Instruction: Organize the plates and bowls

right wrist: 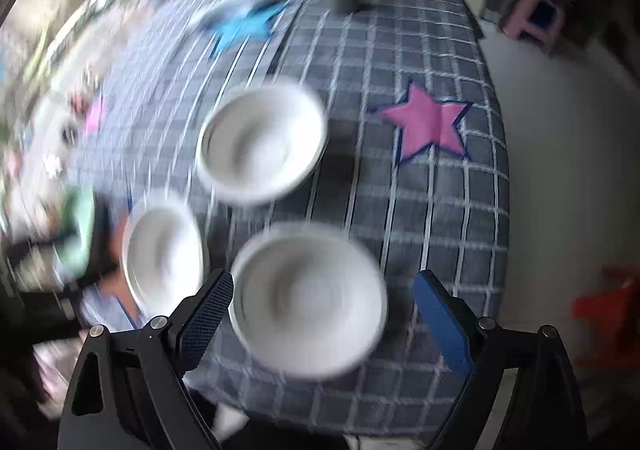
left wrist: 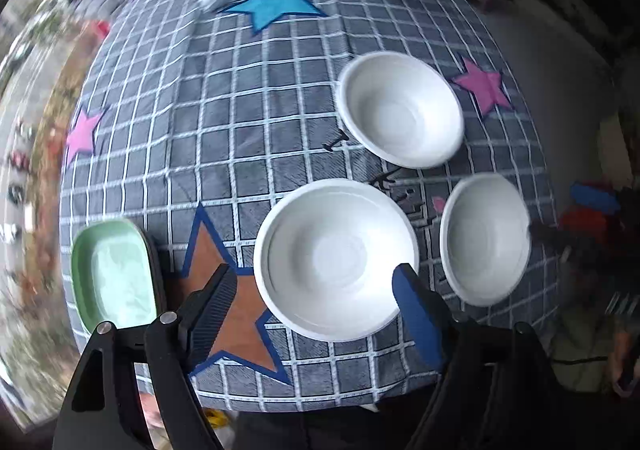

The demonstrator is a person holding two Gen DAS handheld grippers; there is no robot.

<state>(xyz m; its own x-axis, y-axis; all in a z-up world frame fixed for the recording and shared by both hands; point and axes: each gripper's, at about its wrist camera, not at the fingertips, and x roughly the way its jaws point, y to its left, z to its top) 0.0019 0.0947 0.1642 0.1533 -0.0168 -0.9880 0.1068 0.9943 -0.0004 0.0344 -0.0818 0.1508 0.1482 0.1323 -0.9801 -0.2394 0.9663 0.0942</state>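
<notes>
**Between open jaws, three white bowls waiting unstacked**

Above the checked cloth, both grippers are hovering released, holding nothing. The left gripper is framing the largest bowl; the right gripper is framing another bowl, likely lining up for stacking.

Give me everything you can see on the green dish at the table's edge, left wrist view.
The green dish is pale mint, rectangular with rounded corners, with a raised rim and a shallow, empty-looking well. It looks like smooth plastic or glazed ceramic. It lies flat and upright on the checked tablecloth near the left edge, beside the brown star. A dark edge shows along its right side; what that is I cannot tell. No gripper touches it, and it is apart from the white bowls.
</notes>
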